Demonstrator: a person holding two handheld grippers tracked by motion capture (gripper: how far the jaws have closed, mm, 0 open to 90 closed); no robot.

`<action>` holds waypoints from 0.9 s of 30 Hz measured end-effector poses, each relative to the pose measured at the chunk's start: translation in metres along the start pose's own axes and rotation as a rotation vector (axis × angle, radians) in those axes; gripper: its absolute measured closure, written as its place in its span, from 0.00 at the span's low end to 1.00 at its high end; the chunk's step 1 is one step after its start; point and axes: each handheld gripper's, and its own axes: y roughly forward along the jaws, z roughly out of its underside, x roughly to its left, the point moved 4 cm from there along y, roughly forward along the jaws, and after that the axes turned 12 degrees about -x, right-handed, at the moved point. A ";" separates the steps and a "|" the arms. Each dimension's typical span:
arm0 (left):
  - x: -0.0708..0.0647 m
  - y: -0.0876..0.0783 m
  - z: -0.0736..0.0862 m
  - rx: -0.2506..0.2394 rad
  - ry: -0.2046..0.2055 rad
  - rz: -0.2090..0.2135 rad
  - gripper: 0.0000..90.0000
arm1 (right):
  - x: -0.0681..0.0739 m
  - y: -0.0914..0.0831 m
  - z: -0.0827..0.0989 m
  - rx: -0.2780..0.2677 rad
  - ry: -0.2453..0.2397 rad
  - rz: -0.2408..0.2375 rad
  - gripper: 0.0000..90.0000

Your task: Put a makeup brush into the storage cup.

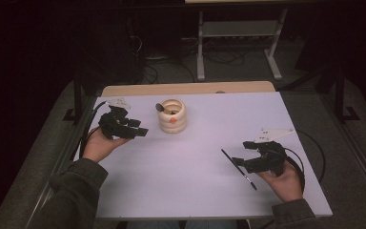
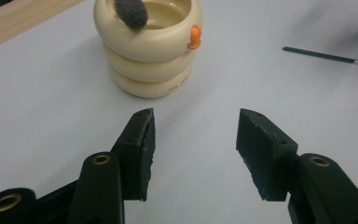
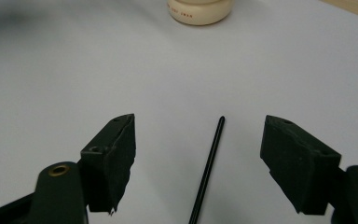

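A cream holder [image 1: 173,119] made of three stacked rings, with an orange nub on its side, stands at the back middle of the white table [image 1: 186,191]. A dark fluffy brush head [image 1: 160,108] leans out over its rim. My left gripper [image 1: 140,130] is held just left of the holder, open and with nothing in it; in the left gripper view the holder [image 2: 149,60] stands ahead of the left gripper [image 2: 196,114]. A thin black brush [image 1: 238,168] lies flat on the table at the right. My right gripper [image 1: 240,161] hovers over it, open, and the thin black brush [image 3: 209,168] runs between the spread jaws untouched.
A wooden strip [image 1: 190,88] borders the table's far edge. Cables [image 1: 314,152] trail from the right gripper over the table's right edge. A grey metal stand [image 1: 238,33] and dark floor lie behind the table.
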 end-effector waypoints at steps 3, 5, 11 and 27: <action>-0.002 0.000 0.003 0.000 0.000 0.006 0.49 | -0.001 -0.001 0.000 0.000 0.004 0.002 0.28; -0.004 0.001 0.003 -0.003 0.002 0.007 0.48 | 0.000 -0.002 0.000 0.007 0.015 0.006 0.28; -0.011 -0.002 0.006 -0.008 0.013 0.018 0.48 | 0.000 -0.004 -0.001 0.009 0.026 0.022 0.28; -0.026 -0.011 0.029 -0.039 0.018 0.030 0.41 | 0.003 0.001 0.000 0.058 0.022 0.040 0.32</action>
